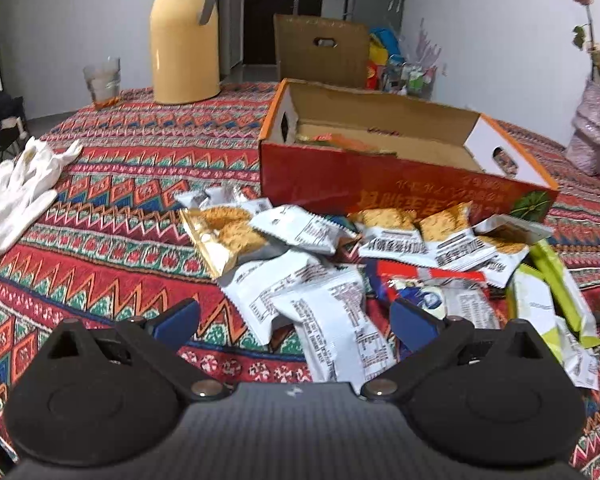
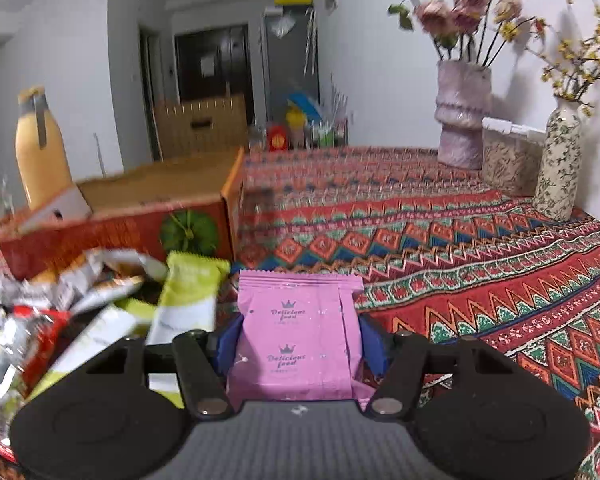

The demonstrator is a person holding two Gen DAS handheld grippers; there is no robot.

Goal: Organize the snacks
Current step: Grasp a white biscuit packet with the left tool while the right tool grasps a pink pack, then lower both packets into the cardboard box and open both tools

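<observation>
We have the pink packet pinched between the right gripper fingers, lifted off the bench. The left gripper hangs spread over the snack pile. Next, we judge, carry pink left-forward into the box.

My worktop wears a red patterned cloth. White walls close in the room, and a dark door stands at the far end. A brown cardboard box sits behind, with two vases of flowers against the wall.
</observation>
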